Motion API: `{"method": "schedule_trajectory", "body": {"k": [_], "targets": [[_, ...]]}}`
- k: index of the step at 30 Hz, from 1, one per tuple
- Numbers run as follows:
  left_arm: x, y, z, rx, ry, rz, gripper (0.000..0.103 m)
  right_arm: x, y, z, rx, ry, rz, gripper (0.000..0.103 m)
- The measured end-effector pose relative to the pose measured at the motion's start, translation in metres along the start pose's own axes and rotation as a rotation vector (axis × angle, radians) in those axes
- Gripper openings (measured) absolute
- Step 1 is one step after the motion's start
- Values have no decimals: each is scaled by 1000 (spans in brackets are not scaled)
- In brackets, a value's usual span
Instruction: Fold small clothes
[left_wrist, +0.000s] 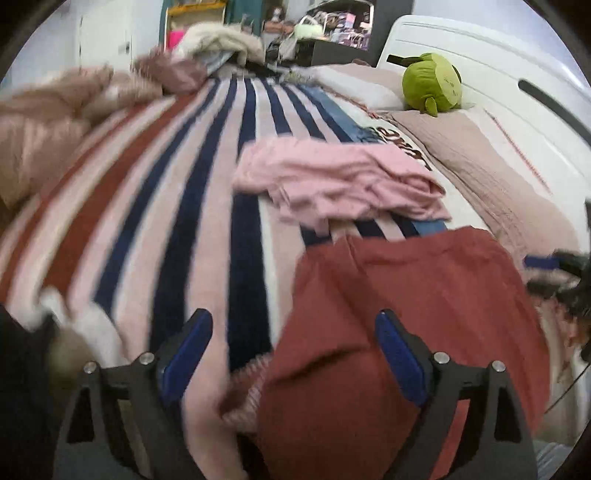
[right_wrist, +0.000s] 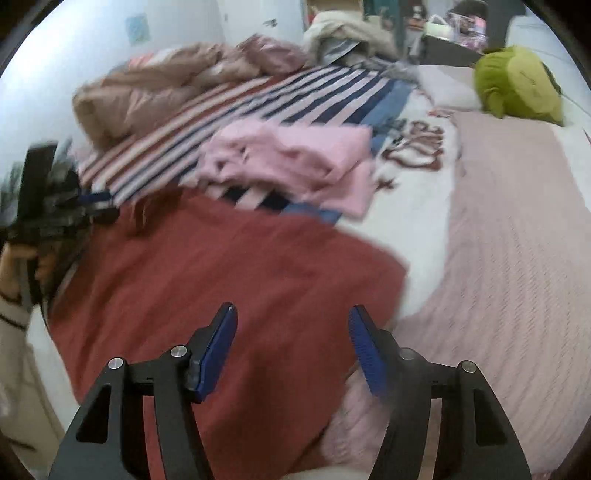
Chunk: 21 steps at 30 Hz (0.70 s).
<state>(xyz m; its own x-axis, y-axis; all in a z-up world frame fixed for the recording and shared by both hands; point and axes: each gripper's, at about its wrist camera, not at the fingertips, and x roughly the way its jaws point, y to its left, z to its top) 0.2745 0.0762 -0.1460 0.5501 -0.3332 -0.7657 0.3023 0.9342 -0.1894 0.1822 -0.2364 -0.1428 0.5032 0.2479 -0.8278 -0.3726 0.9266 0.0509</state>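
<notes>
A dark red garment (left_wrist: 424, 295) (right_wrist: 221, 258) lies spread flat on the bed, close in front of both grippers. My left gripper (left_wrist: 291, 321) hovers over its left edge, jaws wide open, nothing pinched between the blue pads. My right gripper (right_wrist: 292, 312) stands open above the garment's right part, its pads also free of the cloth. A crumpled pink garment (left_wrist: 340, 177) (right_wrist: 295, 158) rests just beyond the red one. In the right wrist view a hand (right_wrist: 18, 266) holds the left gripper at the left edge.
A blanket (left_wrist: 184, 184) striped in navy, pink and red covers the bed. A green plush toy (left_wrist: 432, 83) (right_wrist: 517, 85) sits by the white headboard (left_wrist: 498, 66). A bunched tan duvet (left_wrist: 48, 125) lies at the far left, a pink knit cover (right_wrist: 517, 240) to the right.
</notes>
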Motion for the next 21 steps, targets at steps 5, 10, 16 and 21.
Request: {"method": "schedule_trajectory", "body": {"k": [5, 10, 16, 21], "targets": [[15, -13, -17, 69, 41, 1, 87, 15, 19, -21, -15, 36, 26, 59], [15, 30, 6, -195, -89, 347, 83, 4, 16, -24, -20, 13, 11, 59], [-15, 14, -6, -161, -75, 87, 83, -23, 2, -39, 19, -25, 10, 59], [-13, -10, -35, -124, 47, -4, 85, -24, 3, -56, 65, -35, 61, 59]]}}
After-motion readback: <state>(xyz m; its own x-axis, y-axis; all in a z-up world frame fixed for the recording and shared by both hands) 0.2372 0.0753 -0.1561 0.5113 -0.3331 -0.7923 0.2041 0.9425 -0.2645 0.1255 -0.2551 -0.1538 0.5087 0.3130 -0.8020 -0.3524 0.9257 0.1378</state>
